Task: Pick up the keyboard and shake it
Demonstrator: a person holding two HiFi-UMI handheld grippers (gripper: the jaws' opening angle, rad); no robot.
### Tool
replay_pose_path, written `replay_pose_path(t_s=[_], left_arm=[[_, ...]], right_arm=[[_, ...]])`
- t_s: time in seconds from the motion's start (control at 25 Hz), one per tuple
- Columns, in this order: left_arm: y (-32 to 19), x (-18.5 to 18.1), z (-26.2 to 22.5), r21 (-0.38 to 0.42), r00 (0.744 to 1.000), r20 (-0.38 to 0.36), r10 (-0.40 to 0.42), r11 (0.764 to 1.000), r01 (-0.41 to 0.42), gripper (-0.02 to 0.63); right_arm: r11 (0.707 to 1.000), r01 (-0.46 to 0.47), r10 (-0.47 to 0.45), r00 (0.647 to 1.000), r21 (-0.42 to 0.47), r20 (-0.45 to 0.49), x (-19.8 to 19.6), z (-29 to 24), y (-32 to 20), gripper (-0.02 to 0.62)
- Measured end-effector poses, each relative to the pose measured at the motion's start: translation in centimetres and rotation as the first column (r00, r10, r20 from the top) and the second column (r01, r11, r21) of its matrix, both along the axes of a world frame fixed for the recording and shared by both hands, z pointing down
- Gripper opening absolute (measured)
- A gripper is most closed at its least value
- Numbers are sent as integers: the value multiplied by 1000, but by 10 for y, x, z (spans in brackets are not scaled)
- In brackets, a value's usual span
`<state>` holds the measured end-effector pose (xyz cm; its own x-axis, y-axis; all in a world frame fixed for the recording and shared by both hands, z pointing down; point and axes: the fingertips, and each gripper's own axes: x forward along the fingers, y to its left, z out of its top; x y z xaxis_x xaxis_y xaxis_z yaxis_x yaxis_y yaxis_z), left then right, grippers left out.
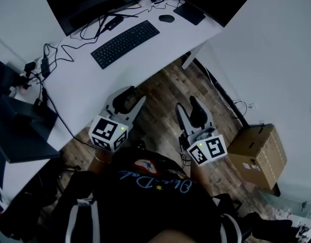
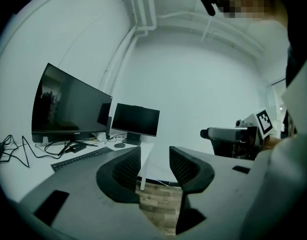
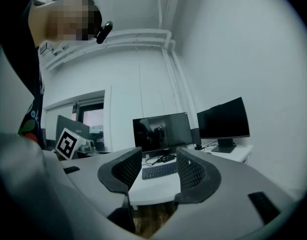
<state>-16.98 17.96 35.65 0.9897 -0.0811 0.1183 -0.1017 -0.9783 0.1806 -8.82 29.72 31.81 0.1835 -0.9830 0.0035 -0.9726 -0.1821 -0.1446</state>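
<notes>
The keyboard [image 1: 125, 43] lies on the white desk [image 1: 89, 90] in the upper left of the head view. Its long axis runs from lower left to upper right. Both grippers are below it in the frame, well apart from it. The left gripper [image 1: 126, 95] is nearer, at the desk edge, and the right gripper [image 1: 190, 108] is over the wooden floor [image 1: 160, 92]. Both have their jaws spread and hold nothing. A mouse [image 1: 166, 18], cables [image 1: 59, 52] and monitors [image 1: 84, 4] lie around the keyboard, but nothing seems to block the path.

Monitor [image 1: 89, 1] cropped by top edge; keyboard [image 1: 125, 43] legends seemingly illegible.
</notes>
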Motion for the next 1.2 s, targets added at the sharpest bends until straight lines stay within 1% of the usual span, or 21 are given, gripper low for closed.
replay_pose_path(t_s=[0.24,0.36,0.48,0.6,0.72,0.88,1.04,1.2], left_arm=[[-42,1,10,-7,998,7,-70,998,70,156],[-60,0,16,-12,992,23,-120,993,121,156],[-79,-3,26,-31,981,37,-193,981,194,156],[-103,-4,33,-38,958,51,-283,958,285,156],[-127,2,38,-37,924,65,-378,924,381,156],[-154,17,41,-46,867,75,-492,867,496,156],[-180,31,44,-59,796,96,-597,795,603,156],[-195,44,56,-60,723,131,-678,723,688,156]], right_arm=[[998,60,-60,998,-13,15,13,7,-46,181],[995,95,-94,995,-13,26,25,10,-66,181],[989,146,-146,989,-19,34,38,16,-90,181],[978,209,-208,978,-22,28,58,18,-119,181],[962,272,-271,962,-20,28,87,19,-150,181],[929,368,-368,930,-31,28,124,20,-194,183],[883,468,-466,884,-47,51,153,23,-235,186],[841,540,-537,841,-37,69,185,27,-263,186]])
